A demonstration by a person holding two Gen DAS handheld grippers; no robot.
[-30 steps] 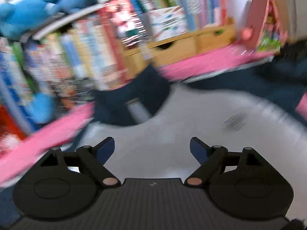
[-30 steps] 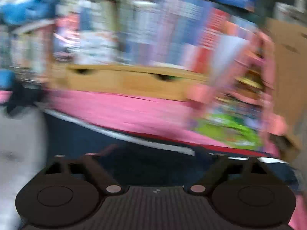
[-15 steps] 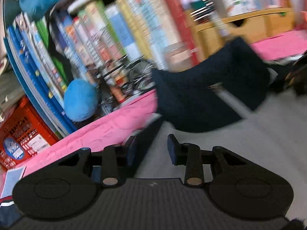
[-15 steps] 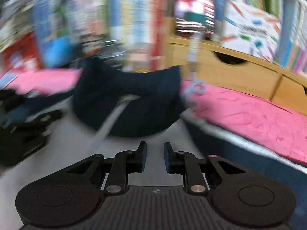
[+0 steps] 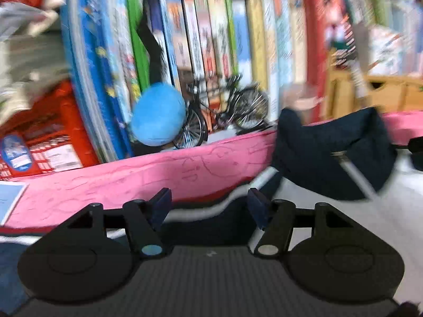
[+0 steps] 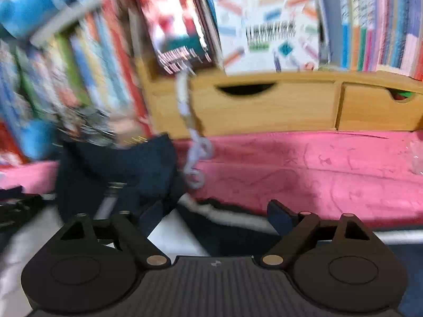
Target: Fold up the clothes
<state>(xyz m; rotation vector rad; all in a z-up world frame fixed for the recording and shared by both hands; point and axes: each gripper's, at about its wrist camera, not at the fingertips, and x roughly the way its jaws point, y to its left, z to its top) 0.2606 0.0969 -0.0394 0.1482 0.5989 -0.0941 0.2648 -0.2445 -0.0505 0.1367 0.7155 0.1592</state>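
A grey and navy hooded garment lies on the pink cover. Its navy hood (image 5: 333, 155) stands up at the right of the left wrist view, with a grey body (image 5: 396, 211) below it. My left gripper (image 5: 208, 206) is open and empty over the garment's navy, white-trimmed edge (image 5: 211, 227). In the right wrist view the hood (image 6: 116, 169) is at the left, with a white drawstring (image 6: 194, 158) beside it. My right gripper (image 6: 216, 216) is open and empty above the garment's edge (image 6: 230, 219).
A shelf of upright books (image 5: 238, 39) runs along the back. A blue plush ball (image 5: 158, 113) and a model bicycle (image 5: 222, 113) stand before it. Wooden drawers (image 6: 277, 105) are at the right. A red crate (image 5: 45, 137) is at the left. The pink cover (image 6: 317, 169) surrounds the garment.
Both grippers were nearly shut half a second ago and have opened wide. The left view has swung further left toward the pink cover and books; the right view has shifted right toward the drawers.
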